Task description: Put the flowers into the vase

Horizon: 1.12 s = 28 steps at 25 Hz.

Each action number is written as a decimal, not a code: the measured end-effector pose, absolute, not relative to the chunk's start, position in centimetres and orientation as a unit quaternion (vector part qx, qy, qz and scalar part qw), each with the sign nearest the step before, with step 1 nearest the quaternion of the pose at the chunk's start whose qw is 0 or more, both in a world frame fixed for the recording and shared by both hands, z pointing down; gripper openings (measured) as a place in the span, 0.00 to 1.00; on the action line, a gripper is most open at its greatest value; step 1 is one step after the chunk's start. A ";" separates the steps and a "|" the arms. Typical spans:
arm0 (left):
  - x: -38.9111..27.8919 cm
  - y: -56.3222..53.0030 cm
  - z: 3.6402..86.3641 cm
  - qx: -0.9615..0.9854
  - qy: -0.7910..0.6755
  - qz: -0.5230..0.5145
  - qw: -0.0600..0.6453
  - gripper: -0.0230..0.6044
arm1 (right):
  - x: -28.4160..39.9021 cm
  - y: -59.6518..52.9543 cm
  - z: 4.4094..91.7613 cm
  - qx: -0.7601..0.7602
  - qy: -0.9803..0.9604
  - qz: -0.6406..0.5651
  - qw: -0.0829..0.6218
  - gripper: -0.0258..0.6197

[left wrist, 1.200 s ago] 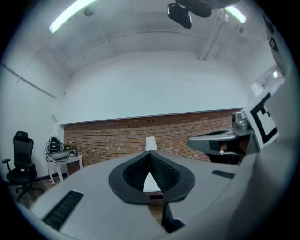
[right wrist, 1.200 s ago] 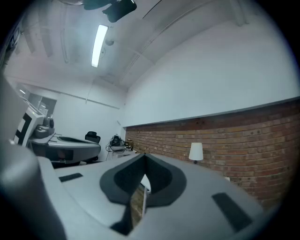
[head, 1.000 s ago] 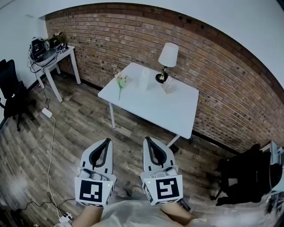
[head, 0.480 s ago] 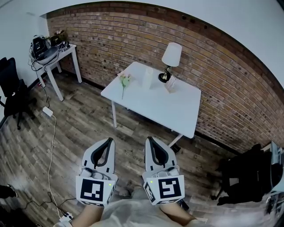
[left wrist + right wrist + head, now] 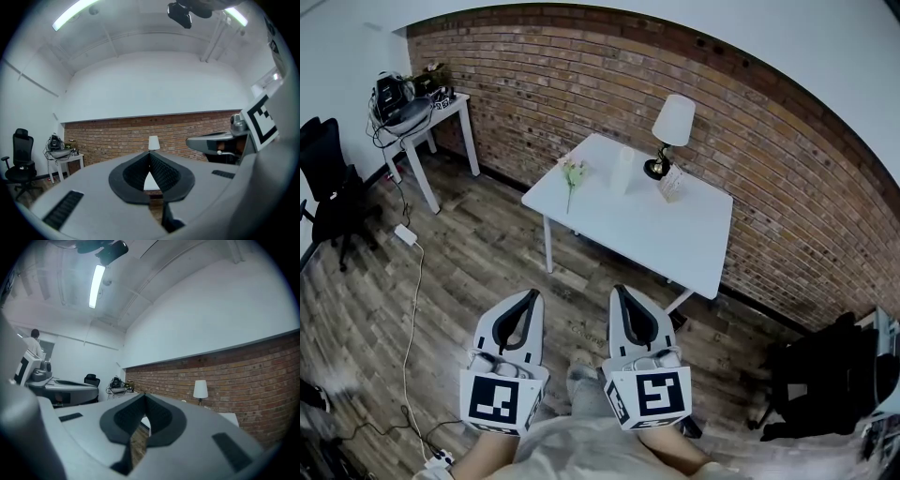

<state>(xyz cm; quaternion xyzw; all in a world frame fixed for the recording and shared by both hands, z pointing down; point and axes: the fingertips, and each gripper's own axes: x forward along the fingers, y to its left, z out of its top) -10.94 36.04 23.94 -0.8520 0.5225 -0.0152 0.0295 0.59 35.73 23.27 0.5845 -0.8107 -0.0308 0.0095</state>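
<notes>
A small bunch of pale flowers (image 5: 573, 174) with a green stem lies near the left end of the white table (image 5: 675, 244). A clear vase (image 5: 622, 169) stands just right of it. Both grippers hover over the wooden floor, well short of the table. My left gripper (image 5: 532, 294) is shut with nothing in it, and so is my right gripper (image 5: 617, 291). In the left gripper view the tips (image 5: 150, 153) meet; the right gripper view shows the same (image 5: 144, 394). Both point level toward the brick wall.
A white lamp (image 5: 670, 131) and a small card holder (image 5: 672, 184) stand at the table's back. A side table (image 5: 431, 117) with equipment is at far left, a black chair (image 5: 333, 187) near it. A cable (image 5: 411, 309) runs across the floor. A dark bag (image 5: 820, 380) sits at right.
The whole view has shifted: the table and flowers sit slightly further right and lower in the head view. Both grippers stay shut and level, side by side.
</notes>
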 end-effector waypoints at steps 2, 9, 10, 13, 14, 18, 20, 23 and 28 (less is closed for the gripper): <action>-11.4 35.4 24.0 -0.850 0.526 -0.012 0.030 0.04 | 0.3 35.0 23.2 0.584 -0.811 -0.035 0.008 0.05; -11.8 31.9 24.6 -0.844 0.535 0.001 0.036 0.04 | 0.3 31.4 23.4 0.577 -0.815 -0.050 0.004 0.05; -11.8 31.2 24.7 -0.844 0.536 0.002 0.036 0.04 | 0.2 30.6 23.5 0.576 -0.816 -0.051 0.003 0.05; -11.7 28.5 24.9 -0.842 0.538 0.003 0.038 0.04 | 0.3 28.0 23.6 0.572 -0.818 -0.054 0.001 0.05; -11.6 27.5 24.9 -0.842 0.539 0.002 0.038 0.04 | 0.3 26.9 23.7 0.571 -0.819 -0.053 0.001 0.05; -11.0 22.9 24.5 -0.839 0.543 -0.002 0.041 0.04 | 0.9 22.3 24.0 0.568 -0.822 -0.047 0.005 0.05; -10.6 20.4 24.6 -0.837 0.545 -0.007 0.039 0.04 | 1.3 19.7 24.3 0.565 -0.824 -0.039 0.008 0.05; -9.9 16.5 24.9 -0.835 0.548 -0.017 0.032 0.04 | 1.8 15.6 24.9 0.560 -0.828 -0.029 0.015 0.05; -9.0 10.3 24.8 -0.832 0.553 -0.033 0.032 0.04 | 2.7 8.9 25.9 0.553 -0.833 -0.005 0.023 0.05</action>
